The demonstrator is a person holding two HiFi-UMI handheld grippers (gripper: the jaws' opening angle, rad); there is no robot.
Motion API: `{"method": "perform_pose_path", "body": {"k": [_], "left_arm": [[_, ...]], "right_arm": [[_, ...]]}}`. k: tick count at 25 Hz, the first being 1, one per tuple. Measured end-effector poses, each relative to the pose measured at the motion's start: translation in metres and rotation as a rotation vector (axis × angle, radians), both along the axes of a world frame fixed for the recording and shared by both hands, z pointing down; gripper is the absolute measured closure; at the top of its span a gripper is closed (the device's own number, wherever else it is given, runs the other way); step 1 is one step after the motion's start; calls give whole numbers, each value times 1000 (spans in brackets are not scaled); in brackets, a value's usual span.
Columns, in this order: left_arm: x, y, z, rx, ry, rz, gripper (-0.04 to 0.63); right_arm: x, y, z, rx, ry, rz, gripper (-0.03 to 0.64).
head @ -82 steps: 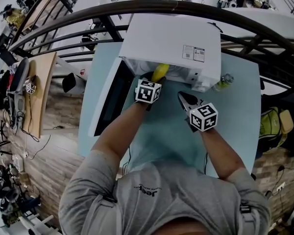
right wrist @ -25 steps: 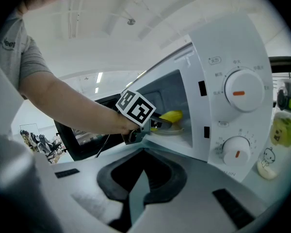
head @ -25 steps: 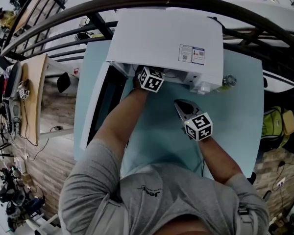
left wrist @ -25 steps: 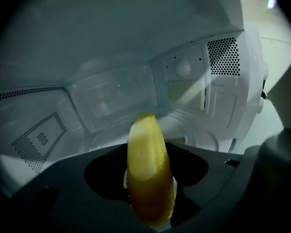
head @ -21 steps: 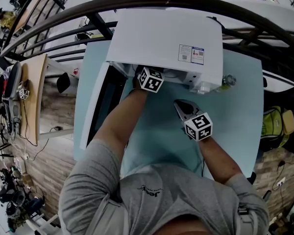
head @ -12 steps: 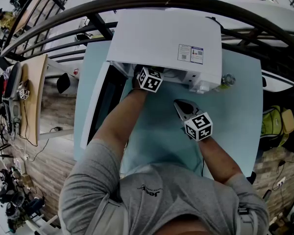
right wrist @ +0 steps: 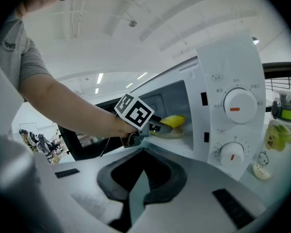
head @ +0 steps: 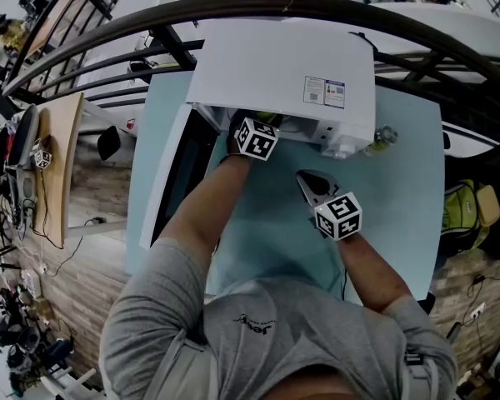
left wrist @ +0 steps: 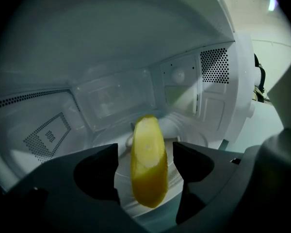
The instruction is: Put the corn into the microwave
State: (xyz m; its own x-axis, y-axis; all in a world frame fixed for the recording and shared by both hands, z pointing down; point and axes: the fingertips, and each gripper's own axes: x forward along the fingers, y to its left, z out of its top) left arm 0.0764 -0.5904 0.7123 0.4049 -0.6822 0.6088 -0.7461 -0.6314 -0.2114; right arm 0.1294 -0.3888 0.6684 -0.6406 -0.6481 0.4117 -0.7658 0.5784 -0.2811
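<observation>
"What is in the microwave, with its door swung open at the left?"

"The corn, lying on the glass plate inside. The left tool reaches in. Its jaws have just been opening and stand wide either side of the corn, clear of it."

"And the right tool?"

"Jaws together, empty, over the tabletop. A bottle stands right of the microwave."

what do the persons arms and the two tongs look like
Both tongs are dark grey. The left tongs, whose jaws have just been opening around the corn, have scooped black pads; the right tongs have broad grey shells. Each carries a white cube with black square markers: left cube, right cube. The person wears a grey short-sleeved t-shirt; forearms bare.
</observation>
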Motion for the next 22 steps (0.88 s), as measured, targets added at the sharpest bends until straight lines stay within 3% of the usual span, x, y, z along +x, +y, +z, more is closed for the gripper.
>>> {"method": "perform_pose_path", "body": {"k": [14,22], "left_arm": [[-25,44,-23,-33,80,-25,242],[-48,92,-46,-59,185,-20,244]], "right_arm": [[-3,7,-25,30,30,42,598],[-10,17,-43,17,13,107,598]]}}
